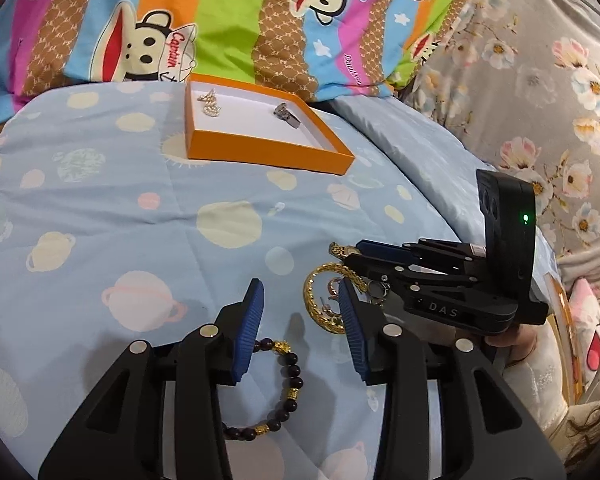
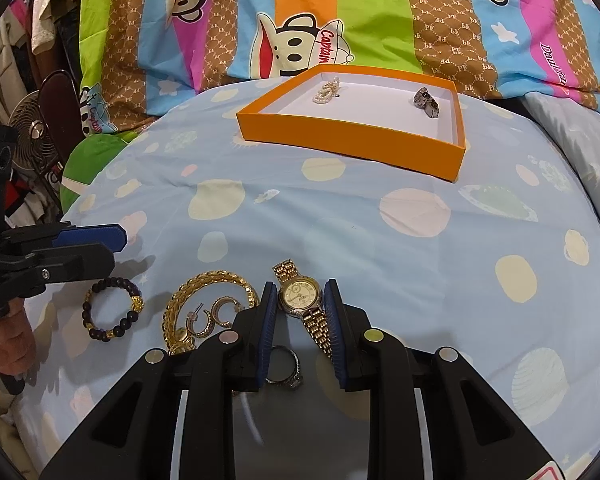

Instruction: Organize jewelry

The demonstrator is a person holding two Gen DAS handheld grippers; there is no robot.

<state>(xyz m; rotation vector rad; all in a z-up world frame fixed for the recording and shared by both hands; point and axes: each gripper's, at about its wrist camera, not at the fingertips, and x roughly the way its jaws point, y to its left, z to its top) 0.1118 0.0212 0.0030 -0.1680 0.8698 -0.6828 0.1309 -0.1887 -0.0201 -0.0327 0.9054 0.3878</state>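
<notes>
My left claw (image 1: 302, 312) hangs with its jaws apart over the bed (image 1: 120, 208), nothing between the blue pads; the dark bead bracelet (image 1: 278, 392) lies on the sheet just below them. My right claw (image 2: 300, 312) has its jaws set on either side of the gold watch (image 2: 300, 296), close to the case, though I cannot tell whether the pads press on it.

Beside the watch, towards my left claw, lie the gold chain bracelet (image 2: 208, 284) curled around a pair of hoop earrings (image 2: 210, 318), and a ring (image 2: 286, 364) sits on the sheet between my right claw's fingers.

Further off, the orange tray (image 2: 352, 140) rests on the bed, holding a pearl piece (image 2: 327, 90) near one far corner and a dark metal piece (image 2: 426, 103) near the other, well apart.
</notes>
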